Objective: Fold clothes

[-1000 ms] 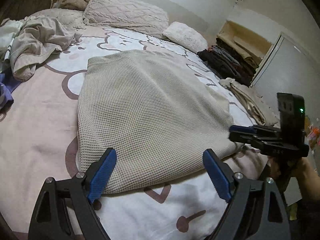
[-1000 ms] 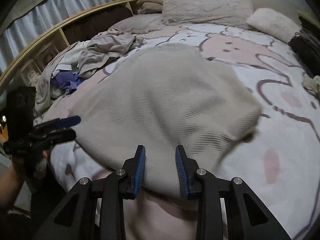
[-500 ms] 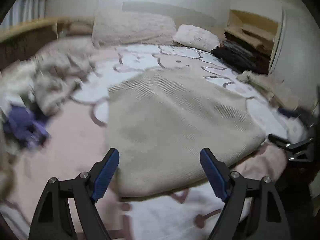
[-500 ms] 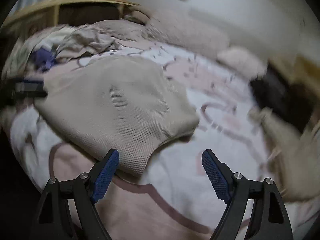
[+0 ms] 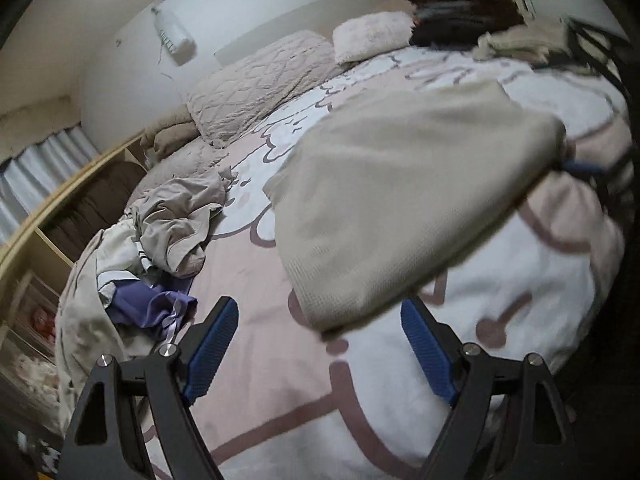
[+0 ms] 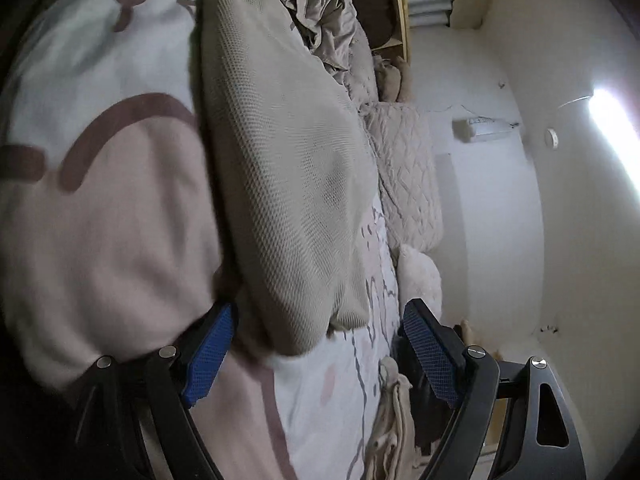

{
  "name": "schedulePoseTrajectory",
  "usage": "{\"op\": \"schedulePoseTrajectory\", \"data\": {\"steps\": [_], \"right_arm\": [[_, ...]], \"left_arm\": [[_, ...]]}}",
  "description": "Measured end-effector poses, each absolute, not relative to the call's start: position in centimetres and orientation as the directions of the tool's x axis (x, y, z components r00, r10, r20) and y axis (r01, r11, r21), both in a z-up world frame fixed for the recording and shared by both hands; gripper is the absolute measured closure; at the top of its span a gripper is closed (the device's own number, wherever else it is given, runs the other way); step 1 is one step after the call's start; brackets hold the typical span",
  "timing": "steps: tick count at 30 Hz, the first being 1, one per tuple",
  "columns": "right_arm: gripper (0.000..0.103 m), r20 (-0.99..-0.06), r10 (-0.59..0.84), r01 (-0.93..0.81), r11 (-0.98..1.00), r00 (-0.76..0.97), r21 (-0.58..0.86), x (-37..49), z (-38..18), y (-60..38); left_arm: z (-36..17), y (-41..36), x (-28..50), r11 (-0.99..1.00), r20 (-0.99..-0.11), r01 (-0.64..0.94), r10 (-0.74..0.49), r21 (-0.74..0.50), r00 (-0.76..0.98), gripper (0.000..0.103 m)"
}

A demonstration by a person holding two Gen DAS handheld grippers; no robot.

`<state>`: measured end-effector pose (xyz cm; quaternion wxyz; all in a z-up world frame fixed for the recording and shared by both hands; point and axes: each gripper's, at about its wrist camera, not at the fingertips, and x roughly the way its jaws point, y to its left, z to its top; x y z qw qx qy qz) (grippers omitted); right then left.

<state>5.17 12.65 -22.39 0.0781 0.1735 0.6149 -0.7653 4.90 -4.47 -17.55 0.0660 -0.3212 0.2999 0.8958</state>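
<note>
A folded beige waffle-knit garment [image 5: 400,192] lies flat on the pink and white bed cover [image 5: 280,380]. My left gripper [image 5: 320,354] is open and empty, just short of the garment's near-left corner. In the right wrist view, which is rolled sideways, the same garment [image 6: 288,184] fills the middle. My right gripper [image 6: 316,354] is open, with the garment's corner between its blue pads [image 6: 208,354] but not clamped. The right gripper's blue tip also shows at the garment's far right corner in the left wrist view [image 5: 580,168].
A pile of unfolded clothes [image 5: 160,236] lies at the bed's left side, with a purple item [image 5: 148,308]. Quilted pillows [image 5: 260,80] sit at the head. Folded beige clothes [image 5: 516,44] and dark stacked clothes [image 5: 460,0] lie at the far right. A wooden shelf [image 5: 60,216] runs along the left.
Both cameras have swung. My left gripper moved to the garment's left corner. My right gripper opened from nearly shut, rolled sideways and came in at the garment's right corner.
</note>
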Motion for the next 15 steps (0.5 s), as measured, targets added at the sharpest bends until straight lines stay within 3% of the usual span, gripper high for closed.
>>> {"op": "schedulePoseTrajectory", "data": {"steps": [8, 15], "right_arm": [[0.018, -0.357, 0.069, 0.339, -0.196, -0.931, -0.92, 3.0, -22.1, 12.2], [0.018, -0.312, 0.076, 0.29, -0.209, -0.947, -0.934, 0.1, -22.5, 11.1]], "left_arm": [[-19.2, -3.0, 5.8, -0.655, -0.542, -0.342, -0.124, 0.674, -0.831, 0.019], [-21.5, -1.2, 6.1, -0.382, -0.448, -0.363, -0.162, 0.85, -0.879, 0.019]]}}
